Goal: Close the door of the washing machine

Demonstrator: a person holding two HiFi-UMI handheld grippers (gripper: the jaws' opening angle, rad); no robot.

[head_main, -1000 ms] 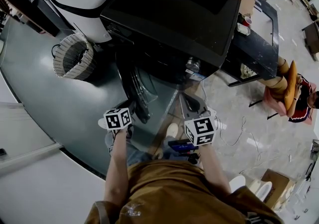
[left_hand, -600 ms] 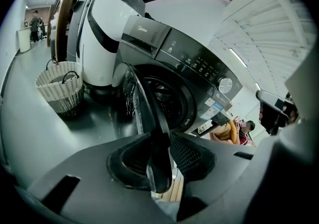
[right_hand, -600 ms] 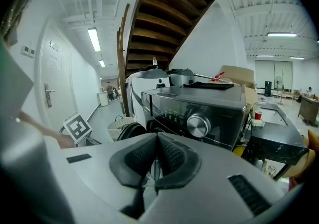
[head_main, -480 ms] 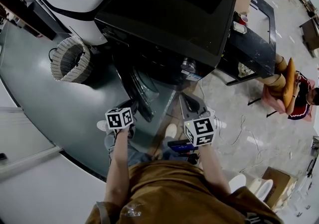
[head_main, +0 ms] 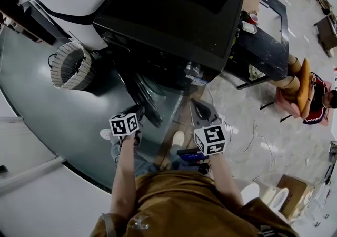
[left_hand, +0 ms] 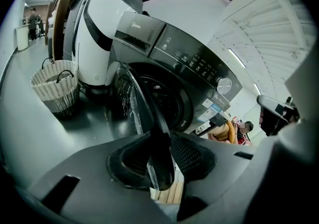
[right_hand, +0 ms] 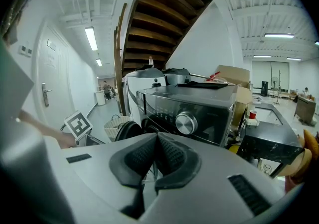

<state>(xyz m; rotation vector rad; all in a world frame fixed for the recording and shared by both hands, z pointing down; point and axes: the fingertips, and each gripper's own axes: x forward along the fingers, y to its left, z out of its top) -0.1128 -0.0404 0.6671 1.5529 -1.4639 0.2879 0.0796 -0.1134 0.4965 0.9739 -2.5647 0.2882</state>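
The washing machine (head_main: 174, 15) stood with its door (head_main: 143, 94) open, swung out from the front of the machine and seen almost edge-on in the left gripper view. The drum opening was exposed behind it.

The left gripper (left_hand: 162, 161) was at the outer edge of the door, in front of the machine. The door's rim sat between its two jaws, with the pads against it on both sides. The jaws were opening slightly.

The right gripper (right_hand: 155, 151) was held in front of the machine, to the right of the door and clear of it. Its jaws were clenched together with nothing between them. It faced the machine's control panel and round knob (right_hand: 185, 123).

A woven basket (left_hand: 55, 88) stood on the floor to the left of the machine, beside a white appliance (left_hand: 97, 39) that adjoined the machine's left side. A dark table (head_main: 263, 46) stood against the machine's right side. A seated person (head_main: 316, 99) was noted well apart from the machine, beyond that table.
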